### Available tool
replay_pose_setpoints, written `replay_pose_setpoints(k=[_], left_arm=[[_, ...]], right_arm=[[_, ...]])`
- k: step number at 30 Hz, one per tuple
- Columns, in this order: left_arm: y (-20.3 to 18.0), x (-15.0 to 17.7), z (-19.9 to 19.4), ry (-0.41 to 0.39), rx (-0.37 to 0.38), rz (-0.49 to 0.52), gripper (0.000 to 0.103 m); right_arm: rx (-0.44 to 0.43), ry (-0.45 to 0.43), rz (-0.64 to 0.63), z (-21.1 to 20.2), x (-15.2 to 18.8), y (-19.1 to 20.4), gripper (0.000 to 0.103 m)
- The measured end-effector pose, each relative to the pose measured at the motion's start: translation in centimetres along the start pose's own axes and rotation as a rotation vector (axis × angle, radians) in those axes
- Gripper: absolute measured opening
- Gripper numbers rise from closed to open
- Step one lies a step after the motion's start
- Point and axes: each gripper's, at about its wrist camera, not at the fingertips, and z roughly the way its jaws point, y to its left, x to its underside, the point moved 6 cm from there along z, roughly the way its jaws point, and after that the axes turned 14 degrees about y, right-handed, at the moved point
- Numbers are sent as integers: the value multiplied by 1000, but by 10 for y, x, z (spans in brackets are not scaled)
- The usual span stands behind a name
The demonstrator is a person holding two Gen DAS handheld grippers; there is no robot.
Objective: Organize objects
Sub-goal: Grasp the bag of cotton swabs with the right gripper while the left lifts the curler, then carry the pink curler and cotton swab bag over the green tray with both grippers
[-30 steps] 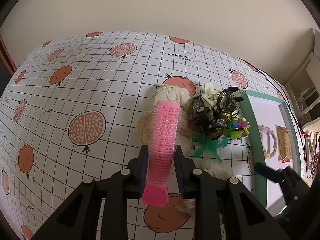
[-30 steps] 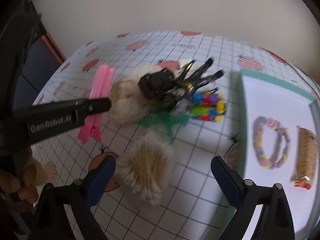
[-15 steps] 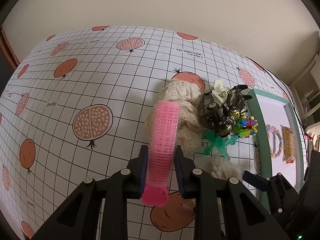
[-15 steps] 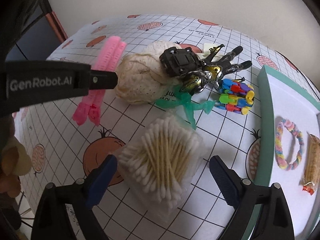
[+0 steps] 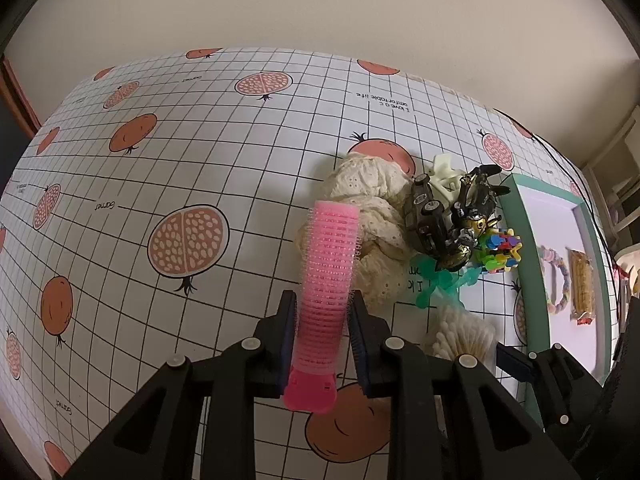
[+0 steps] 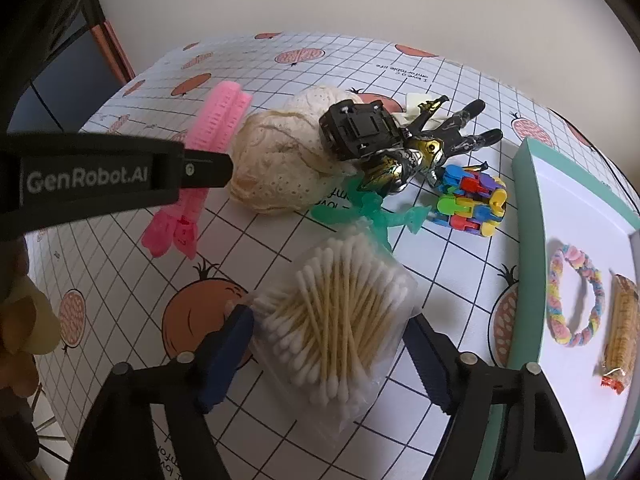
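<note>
Left claw [image 5: 322,330] clamps the light, bristly curler [image 5: 328,276] near its base; right claw [image 6: 330,354], spread, straddles the soft, slippery swab bag [image 6: 336,320]; pinch its middle.

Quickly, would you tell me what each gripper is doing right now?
Left gripper: closed on the pink hair roller.
Right gripper: open, fingers either side of the bag of cotton swabs, not clamped yet.
</note>
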Motion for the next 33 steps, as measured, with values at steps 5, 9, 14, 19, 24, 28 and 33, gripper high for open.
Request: replay_pose_setpoints(k=[5, 9, 14, 19, 24, 28, 33], left_arm=[[-1, 0, 1, 5, -6, 2, 27], [-3, -1, 2, 8, -11, 5, 27], [-5, -1, 5, 14, -16, 9, 27], [-6, -1, 6, 15, -20, 10, 27], [-9, -1, 6, 18, -24, 14, 27], [-11, -2, 7, 19, -28, 11, 27], [-16, -4, 1, 8, -30, 20, 27]], right_arm=[[-13, -10, 33, -2, 0, -8, 68], [-16, -16, 45, -3, 0, -14, 66], [-19, -23, 53, -5, -1, -18, 64], [-28, -28, 68, -13, 1, -20, 61], [-41, -35, 80, -17, 3, -25, 61], [-47, -61, 92, -19, -6, -22, 60], [-55, -102, 103, -35, -7, -28, 60]])
